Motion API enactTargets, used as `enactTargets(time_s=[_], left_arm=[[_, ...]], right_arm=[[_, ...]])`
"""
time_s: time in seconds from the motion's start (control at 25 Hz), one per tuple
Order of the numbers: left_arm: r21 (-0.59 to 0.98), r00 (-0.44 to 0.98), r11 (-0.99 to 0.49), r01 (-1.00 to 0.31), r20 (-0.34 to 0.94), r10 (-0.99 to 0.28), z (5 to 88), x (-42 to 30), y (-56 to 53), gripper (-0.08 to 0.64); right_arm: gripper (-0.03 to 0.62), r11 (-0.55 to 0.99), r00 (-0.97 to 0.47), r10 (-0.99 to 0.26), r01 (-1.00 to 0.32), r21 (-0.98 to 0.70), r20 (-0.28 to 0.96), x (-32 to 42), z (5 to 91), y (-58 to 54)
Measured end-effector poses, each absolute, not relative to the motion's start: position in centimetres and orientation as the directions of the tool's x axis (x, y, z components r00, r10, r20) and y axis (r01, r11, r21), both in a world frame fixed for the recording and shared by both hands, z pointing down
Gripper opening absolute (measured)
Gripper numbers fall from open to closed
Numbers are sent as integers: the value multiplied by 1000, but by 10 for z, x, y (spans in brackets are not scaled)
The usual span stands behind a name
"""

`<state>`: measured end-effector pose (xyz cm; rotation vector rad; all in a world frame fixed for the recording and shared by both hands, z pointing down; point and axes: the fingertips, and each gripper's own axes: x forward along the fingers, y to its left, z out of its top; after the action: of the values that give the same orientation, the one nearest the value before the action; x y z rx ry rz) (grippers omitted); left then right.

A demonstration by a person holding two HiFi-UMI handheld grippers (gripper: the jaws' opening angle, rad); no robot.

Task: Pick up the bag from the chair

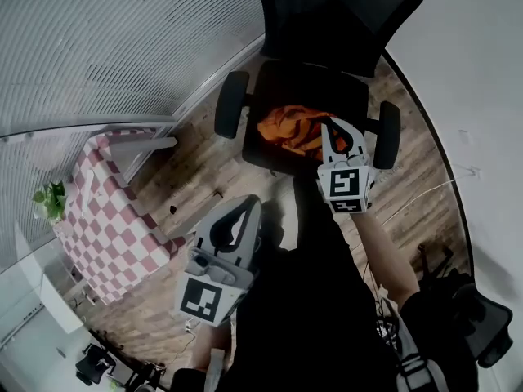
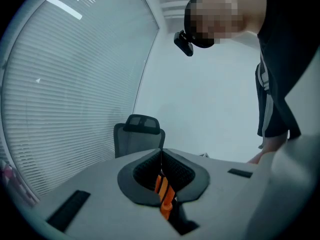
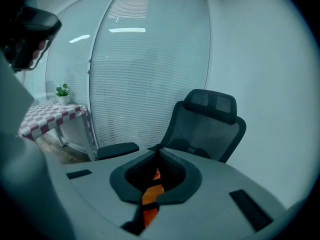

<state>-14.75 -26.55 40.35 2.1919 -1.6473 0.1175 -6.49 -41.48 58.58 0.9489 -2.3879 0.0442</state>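
**Right claw** (image 1: pixel 330 124): jaws closed, tips pressed together, nothing gripped. In the head view its tip lies over the right edge of the bag (image 1: pixel 288 129); contact cannot be confirmed.

**Left claw** (image 1: pixel 250 202): jaws likewise closed tip to tip and holding nothing. It is held low, near the person's body and well apart from the bag.

In each gripper view an orange strip shows in the hollow behind the meeting tips. The right claw carries a marker cube (image 1: pixel 346 184) at its rear.

**Blinds** (image 1: pixel 106 47): slatted, filling the upper left of the head view and standing beside the chair in both gripper views.

**Floor** (image 1: pixel 200 182): wood planks.

**Chair** (image 1: pixel 327 19): black mesh office chair with a headrest, seen from above. Two padded armrests (image 1: pixel 231 104) flank the seat.

**Worktop** (image 1: pixel 102 219): covered by a red-and-white checked cloth, standing left of the chair, next to the blinds.

**Arm** (image 1: pixel 391 260): the person's bare right forearm, stretched toward the chair behind the right claw.

**Bag**: orange and crumpled, lying on the front half of the chair's seat, between the armrests.

**Plant** (image 1: pixel 51 198): small and green, at the worktop's far end near the blinds.
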Motion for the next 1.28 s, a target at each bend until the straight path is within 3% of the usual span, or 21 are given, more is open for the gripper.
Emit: enactTargets(time_s=[0.64, 1.0, 1.28], left_arm=[[207, 383, -349, -914, 159, -910, 377, -188, -75, 33], [211, 500, -470, -857, 123, -857, 376, -169, -30, 32], [191, 537, -513, -837, 101, -838, 366, -138, -10, 32]], right_arm=[[21, 647, -548, -719, -752, 124, 427, -46, 501, -217], [21, 582, -530, -785, -809, 87, 321, -15, 438, -135], [21, 583, -526, -783, -806, 98, 331, 15, 426, -84]])
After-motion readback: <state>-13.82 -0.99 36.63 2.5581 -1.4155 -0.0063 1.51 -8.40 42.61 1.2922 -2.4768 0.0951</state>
